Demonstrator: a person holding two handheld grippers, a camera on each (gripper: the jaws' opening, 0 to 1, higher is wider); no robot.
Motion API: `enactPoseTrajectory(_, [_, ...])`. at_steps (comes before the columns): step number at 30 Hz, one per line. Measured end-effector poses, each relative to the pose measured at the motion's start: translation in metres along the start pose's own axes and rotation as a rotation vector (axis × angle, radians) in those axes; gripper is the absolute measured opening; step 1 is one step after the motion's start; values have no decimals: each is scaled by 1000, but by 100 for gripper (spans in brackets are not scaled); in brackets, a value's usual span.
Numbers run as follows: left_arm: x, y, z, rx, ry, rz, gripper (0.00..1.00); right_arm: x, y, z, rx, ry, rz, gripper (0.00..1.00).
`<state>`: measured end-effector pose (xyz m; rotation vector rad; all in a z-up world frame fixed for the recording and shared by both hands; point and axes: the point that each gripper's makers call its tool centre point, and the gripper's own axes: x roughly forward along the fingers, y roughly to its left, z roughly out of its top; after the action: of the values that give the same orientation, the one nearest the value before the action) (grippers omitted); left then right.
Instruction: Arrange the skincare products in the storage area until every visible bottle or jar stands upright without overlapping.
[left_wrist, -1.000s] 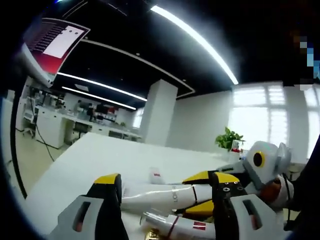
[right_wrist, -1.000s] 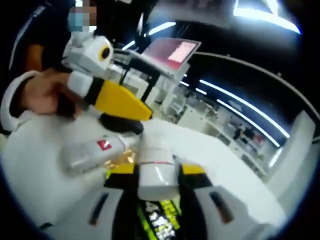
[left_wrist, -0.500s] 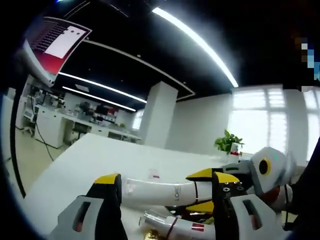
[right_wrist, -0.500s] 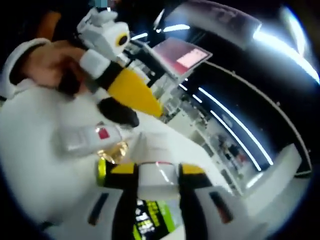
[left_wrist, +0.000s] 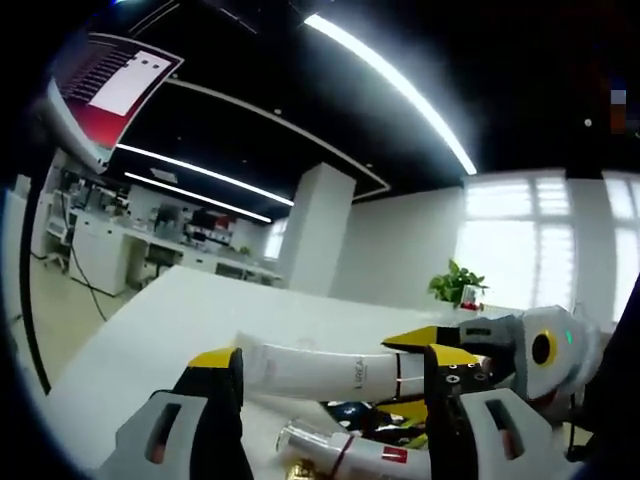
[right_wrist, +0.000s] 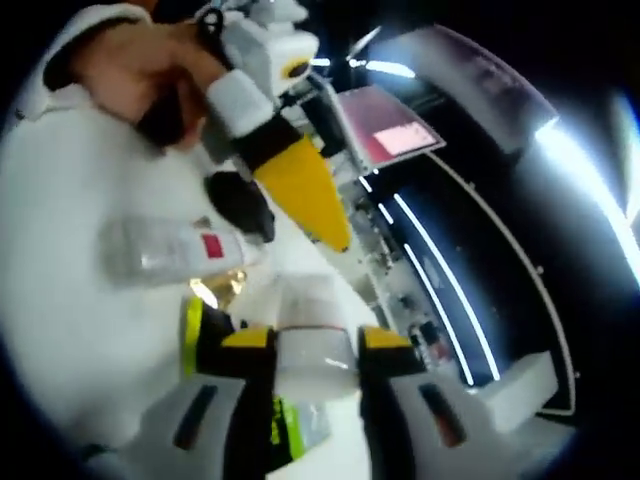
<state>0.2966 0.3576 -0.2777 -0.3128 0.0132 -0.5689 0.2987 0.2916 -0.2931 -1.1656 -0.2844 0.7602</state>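
In the left gripper view a white tube (left_wrist: 320, 371) hangs level above the white table (left_wrist: 170, 320), with my right gripper (left_wrist: 415, 375) shut on its right end. My left gripper (left_wrist: 330, 362) stands open, its jaws wide apart on the near side of the tube. Below the tube lies a clear bottle with a red label (left_wrist: 350, 452). The right gripper view has my right gripper (right_wrist: 315, 342) clamped on the white tube (right_wrist: 315, 352). The clear bottle (right_wrist: 170, 250) lies on its side beside a gold cap (right_wrist: 212, 291). The left gripper (right_wrist: 272, 200) hovers above them.
A yellow-green pack (right_wrist: 190, 335) lies under the tube by the gold cap. A hand (right_wrist: 140, 70) holds the left gripper. A monitor (left_wrist: 110, 90) hangs at upper left, with a pillar (left_wrist: 315, 225) and a potted plant (left_wrist: 455, 280) beyond the table.
My right gripper has lifted the white tube off the table and brought it level, higher than before. The right view has rolled with that hand. The left gripper has stayed put, open.
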Motion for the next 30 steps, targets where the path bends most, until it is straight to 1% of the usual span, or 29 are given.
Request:
enactPoseTrajectory(5, [-1, 0, 0, -3, -2, -2, 75, 1, -2, -3, -86, 14, -14, 30])
enactPoseTrajectory(7, [-1, -1, 0, -3, -2, -3, 75, 0, -3, -4, -136, 25, -25, 30])
enactPoseTrajectory(9, [-1, -1, 0, -5, -3, -3, 75, -1, -4, -4, -155, 28, -30, 30])
enactPoseTrajectory(11, [-1, -1, 0, -6, -4, -3, 75, -1, -5, -3, -195, 32, -37, 30])
enactPoseTrajectory(13, [-1, -1, 0, -8, -4, -4, 75, -2, -4, -2, -209, 30, -38, 30])
enactPoseTrajectory(15, [-1, -1, 0, -8, -4, -4, 75, 0, -3, 1, -240, 26, -40, 30])
enactPoseTrajectory(21, [-1, -2, 0, -13, -5, -7, 75, 6, -3, 8, -293, 9, -46, 30])
enactPoseTrajectory(28, [-1, -1, 1, -19, -11, -10, 75, -3, -3, 16, -324, -3, -58, 30])
enactPoseTrajectory(30, [-1, -3, 1, -25, -12, -21, 75, -5, -4, 18, -328, -7, -65, 30])
